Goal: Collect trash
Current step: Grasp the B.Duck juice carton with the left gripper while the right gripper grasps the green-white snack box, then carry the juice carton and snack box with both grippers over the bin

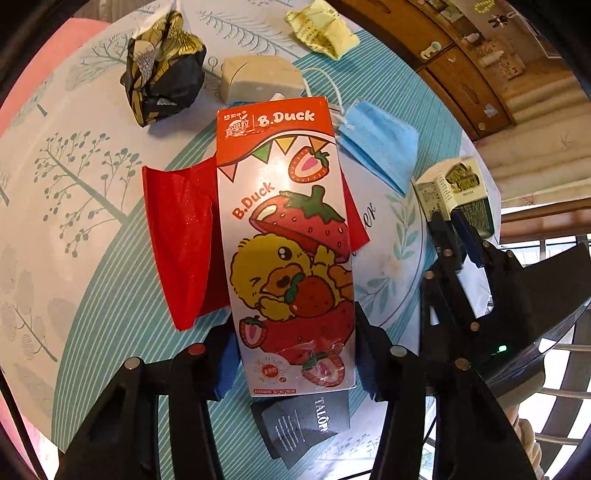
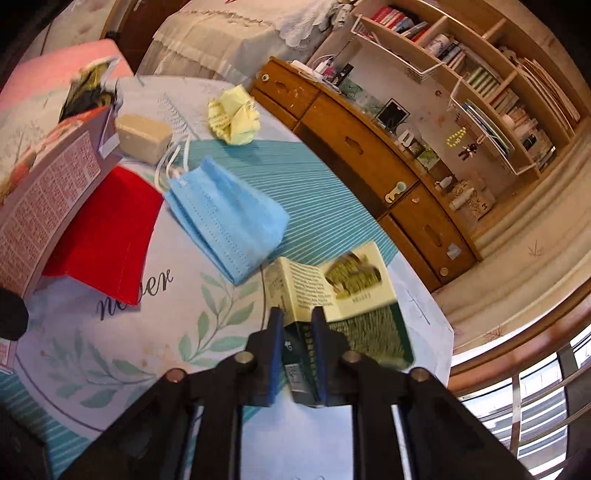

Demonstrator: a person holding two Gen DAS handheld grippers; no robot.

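A tall strawberry milk carton with a yellow duck printed on it sits between my left gripper's pads, which press on its lower sides. In the right wrist view the carton hangs tilted above a red paper sheet. My right gripper is shut on the edge of a small green and cream box near the table's right edge. From the left wrist view that right gripper and its box show at the right.
On the patterned tablecloth lie a blue face mask, crumpled yellow paper, a beige block, a crumpled black and gold wrapper and a black card. A wooden cabinet stands beyond the table.
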